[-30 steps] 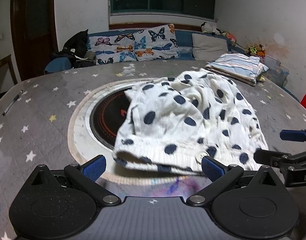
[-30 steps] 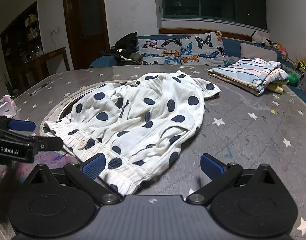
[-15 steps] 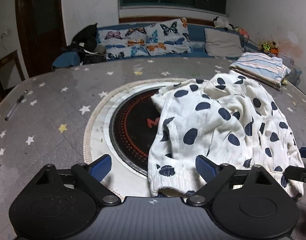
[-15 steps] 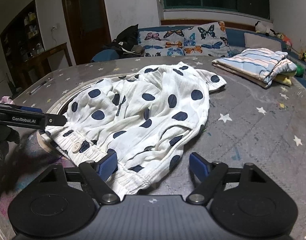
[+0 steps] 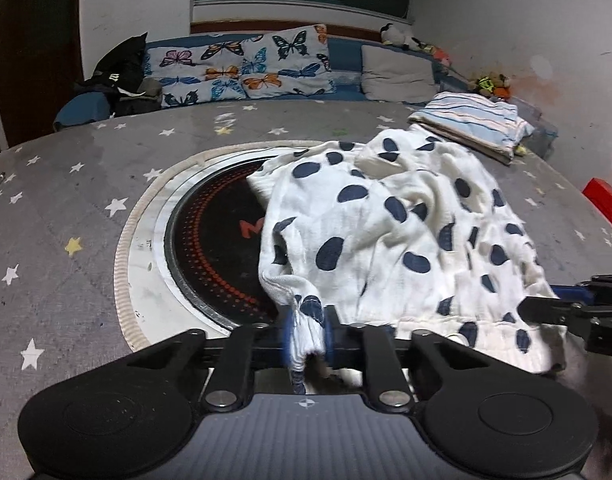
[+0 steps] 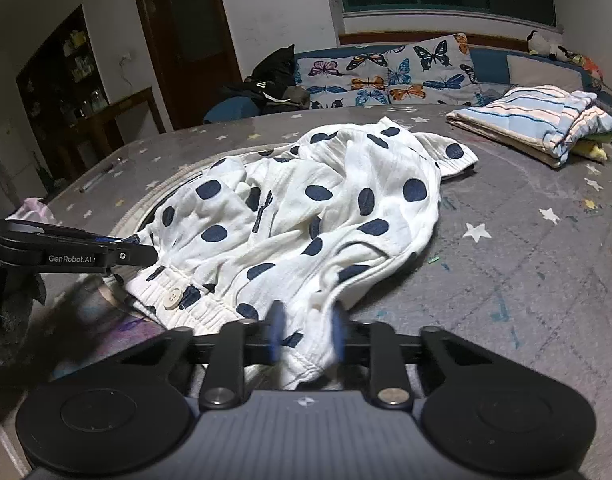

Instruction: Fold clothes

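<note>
A white garment with dark blue dots (image 5: 389, 236) lies crumpled on the grey star-print table, partly over the round black burner. My left gripper (image 5: 307, 334) is shut on the garment's near left waistband corner. In the right wrist view the same dotted garment (image 6: 325, 216) spreads ahead, and my right gripper (image 6: 306, 336) is shut on its near hem at the right end of the waistband. The left gripper's black fingers (image 6: 106, 254) show at the left edge of that view, pinching the cloth beside a white button (image 6: 173, 297).
A folded striped garment (image 5: 469, 124) lies at the table's far right, seen as the striped stack (image 6: 545, 122) in the right wrist view. The round inset burner (image 5: 214, 236) sits mid-table. A sofa with butterfly cushions (image 5: 242, 68) runs behind. A red box (image 5: 605, 204) is at right.
Both grippers have gone from open to shut on the waistband end of the dotted garment, the left on its left corner and the right on its right corner.
</note>
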The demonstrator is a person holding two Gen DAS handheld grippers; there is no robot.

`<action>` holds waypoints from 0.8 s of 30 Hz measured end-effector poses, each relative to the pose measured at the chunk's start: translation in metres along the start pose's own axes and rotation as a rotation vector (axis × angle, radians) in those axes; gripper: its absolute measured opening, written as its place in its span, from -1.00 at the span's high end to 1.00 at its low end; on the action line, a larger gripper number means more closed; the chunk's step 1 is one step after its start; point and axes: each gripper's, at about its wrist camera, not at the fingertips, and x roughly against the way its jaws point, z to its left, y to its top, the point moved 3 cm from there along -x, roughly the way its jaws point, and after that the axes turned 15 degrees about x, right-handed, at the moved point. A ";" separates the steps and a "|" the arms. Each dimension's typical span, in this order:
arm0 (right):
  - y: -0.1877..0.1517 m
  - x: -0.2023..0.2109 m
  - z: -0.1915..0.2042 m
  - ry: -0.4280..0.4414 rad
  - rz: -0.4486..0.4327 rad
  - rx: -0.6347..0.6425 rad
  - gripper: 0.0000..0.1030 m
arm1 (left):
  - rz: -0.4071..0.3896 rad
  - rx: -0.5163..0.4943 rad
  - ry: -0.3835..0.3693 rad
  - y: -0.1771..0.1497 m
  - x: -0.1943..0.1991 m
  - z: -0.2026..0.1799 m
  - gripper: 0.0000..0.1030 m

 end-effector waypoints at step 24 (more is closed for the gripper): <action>-0.028 0.102 0.060 0.312 0.080 0.221 0.85 | 0.137 -0.049 -0.147 -0.041 0.120 0.111 0.79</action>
